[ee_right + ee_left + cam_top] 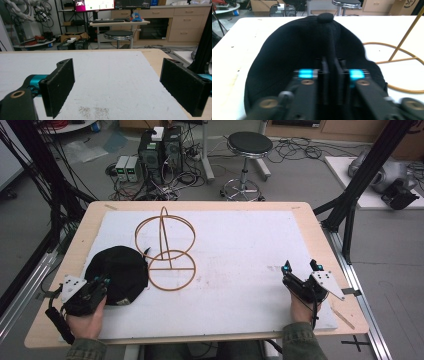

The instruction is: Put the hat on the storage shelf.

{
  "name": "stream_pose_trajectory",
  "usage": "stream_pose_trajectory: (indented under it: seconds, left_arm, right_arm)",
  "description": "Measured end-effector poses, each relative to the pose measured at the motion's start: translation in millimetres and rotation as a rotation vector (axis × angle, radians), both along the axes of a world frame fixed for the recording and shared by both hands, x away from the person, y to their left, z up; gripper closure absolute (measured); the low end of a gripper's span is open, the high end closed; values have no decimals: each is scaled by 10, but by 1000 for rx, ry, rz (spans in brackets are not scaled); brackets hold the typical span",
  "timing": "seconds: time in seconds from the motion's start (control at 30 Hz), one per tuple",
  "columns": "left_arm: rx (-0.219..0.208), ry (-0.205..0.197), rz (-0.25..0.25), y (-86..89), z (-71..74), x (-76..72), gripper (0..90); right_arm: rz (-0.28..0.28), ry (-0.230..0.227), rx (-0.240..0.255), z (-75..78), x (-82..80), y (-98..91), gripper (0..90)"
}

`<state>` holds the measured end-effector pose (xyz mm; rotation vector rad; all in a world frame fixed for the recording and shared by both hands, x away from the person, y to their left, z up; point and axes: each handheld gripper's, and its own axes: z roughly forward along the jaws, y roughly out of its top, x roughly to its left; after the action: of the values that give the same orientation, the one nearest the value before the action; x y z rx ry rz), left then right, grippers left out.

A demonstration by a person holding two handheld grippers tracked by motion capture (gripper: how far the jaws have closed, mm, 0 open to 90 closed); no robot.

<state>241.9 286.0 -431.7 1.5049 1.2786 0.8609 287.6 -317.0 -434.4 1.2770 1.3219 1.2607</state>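
1. The counter carries a white mat, with a gold wire stand as landmark.
2. The black cap lies just left of the stand, touching its base ring; it looks soft and light, best pinched at a fabric fold.
3. The left claw is clenched on the cap's near edge.
4. The right claw, well right of the stand, is released.

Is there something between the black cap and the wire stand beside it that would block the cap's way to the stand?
Nothing visible blocks it. The black fabric cap, pinched at its near edge by the left hand-held gripper, lies right beside the tan wire hat stand; its edge meets or overlaps the base ring. The white table cover is bare there.
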Motion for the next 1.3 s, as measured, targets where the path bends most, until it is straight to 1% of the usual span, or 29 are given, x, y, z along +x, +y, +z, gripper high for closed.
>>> stream_pose_trajectory:
  seconds: [0.1, 0.23, 0.3, 0.33, 0.47, 0.57, 0.6, 0.73, 0.8, 0.9, 0.97, 1.07, 1.2, 1.3]
  left_arm:
    - [10, -7, 8, 2, 21, -14, 872]
    - [15, -18, 8, 0, 36, -25, 874]
    - [16, -19, 10, 1, 38, -29, 874]
    - [9, -23, 13, -3, 37, -29, 874]
    - [10, -31, 9, 10, 43, -40, 875]
    - [17, -45, 5, 10, 63, -51, 875]
    - [13, -53, 7, 7, 73, -56, 875]
    - [24, -86, 17, 3, 119, -82, 875]
    - [18, -109, 22, 3, 142, -94, 875]
    - [25, -132, 22, 10, 189, -116, 875]
    - [17, -150, 21, 9, 220, -124, 875]
    - [17, -173, 14, 11, 264, -127, 875]
    - [-6, -204, 9, 18, 329, -102, 875]
    - [-28, -239, 6, 24, 407, -93, 875]
  right_arm:
    - [0, -3, -6, 1, -2, -4, 118]
    - [0, 0, -1, 1, -3, 0, 118]
    - [0, 2, 0, 1, -4, 2, 118]
    - [0, 0, -2, 1, -3, 0, 118]
    - [-3, -1, -1, 2, -5, -6, 118]
    - [-4, -3, 2, 3, -5, -3, 118]
    - [-4, -3, 3, 3, -4, -4, 118]
    - [-4, -3, 7, 1, -1, -21, 118]
    - [-4, -5, 7, 3, -5, -18, 118]
    - [-2, 0, 9, 3, -7, -9, 118]
    - [0, -3, 7, 3, -5, -10, 118]
    - [-4, -5, 11, 5, -6, -16, 118]
    - [-10, -6, 22, 10, -13, -25, 118]
    - [-10, -7, 18, 10, -11, -26, 118]
